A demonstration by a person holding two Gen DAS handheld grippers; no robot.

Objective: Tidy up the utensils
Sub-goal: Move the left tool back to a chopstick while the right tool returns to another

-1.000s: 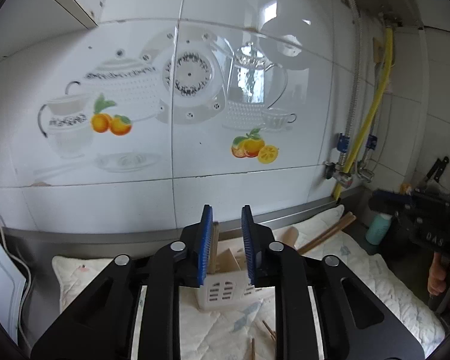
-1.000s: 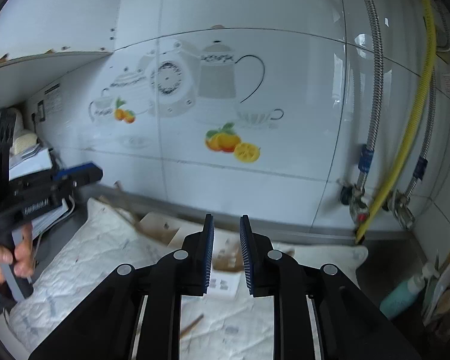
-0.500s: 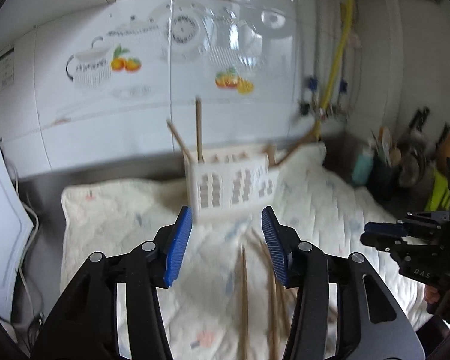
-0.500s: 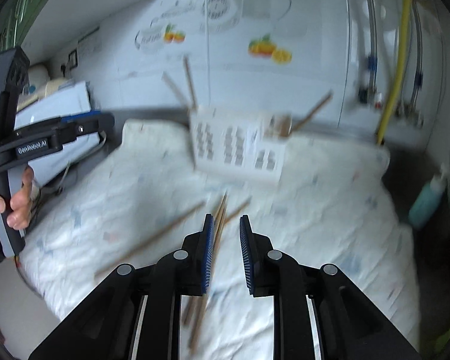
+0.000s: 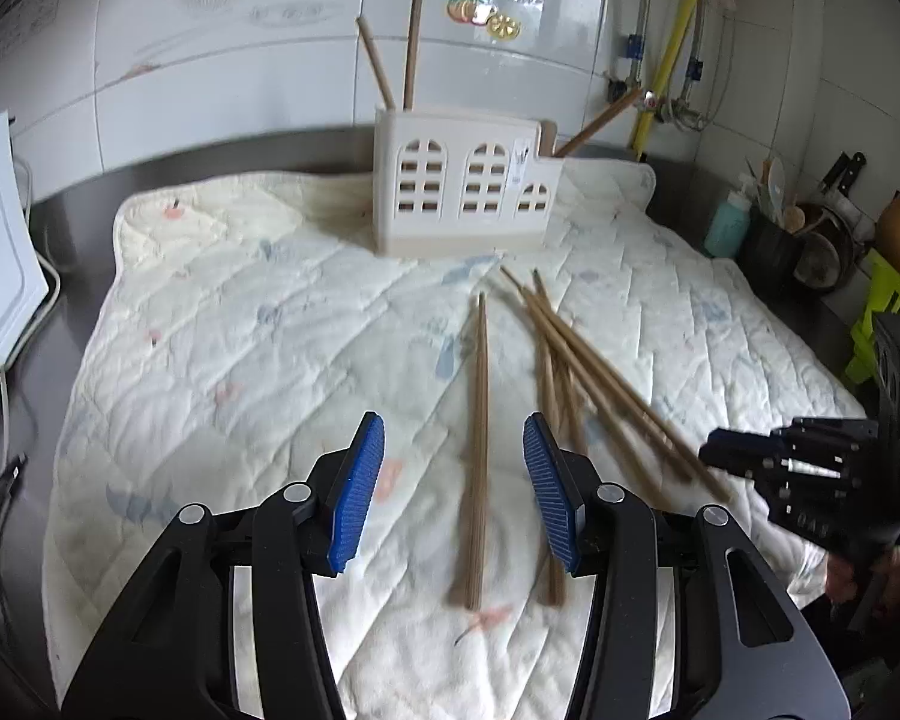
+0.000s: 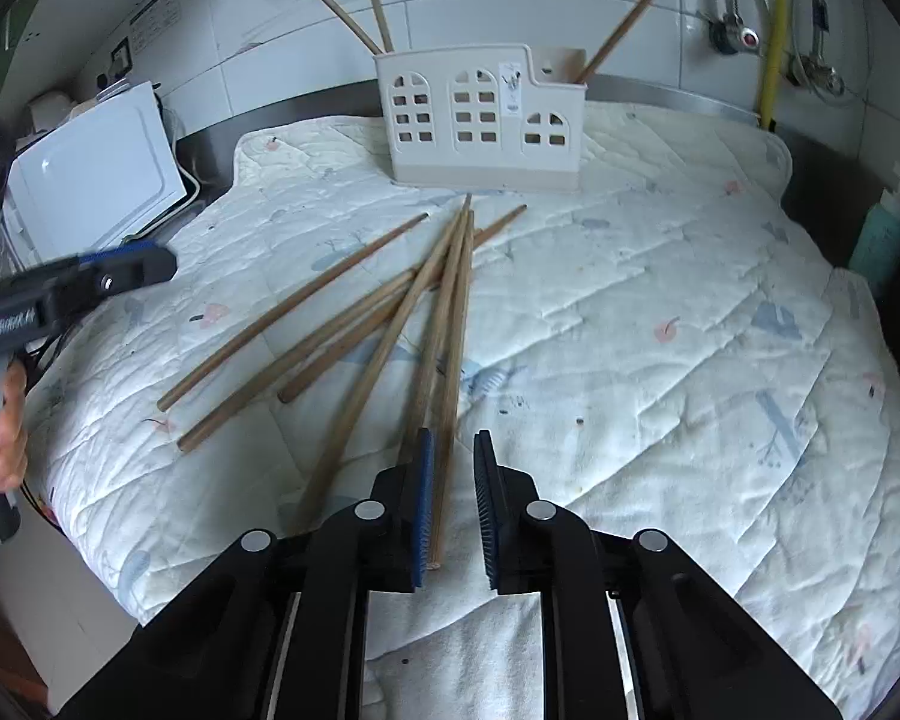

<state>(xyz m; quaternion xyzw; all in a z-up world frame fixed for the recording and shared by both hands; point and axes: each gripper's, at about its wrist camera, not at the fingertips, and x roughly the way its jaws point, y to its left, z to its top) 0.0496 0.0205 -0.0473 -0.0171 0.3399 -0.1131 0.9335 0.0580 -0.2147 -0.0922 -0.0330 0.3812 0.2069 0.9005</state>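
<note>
White utensil holder upright at far edge of quilted cloth on steel worktop, 3 chopsticks standing inside. Loose chopsticks scattered on cloth, nothing blocking. Left gripper hovering, jaws wide, straddling 1 pair. Right gripper low, nearly closed, empty.

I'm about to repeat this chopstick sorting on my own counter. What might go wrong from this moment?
The loose brown wooden chopsticks lie crossed in a pile, so a claw closing there may catch two or flick a neighbour off the quilted white mat. The white plastic holder with window cut-outs stands free on that soft mat; a hard push while inserting could tip it. The chopstick leaning out of its low right compartment might get knocked out.
</note>
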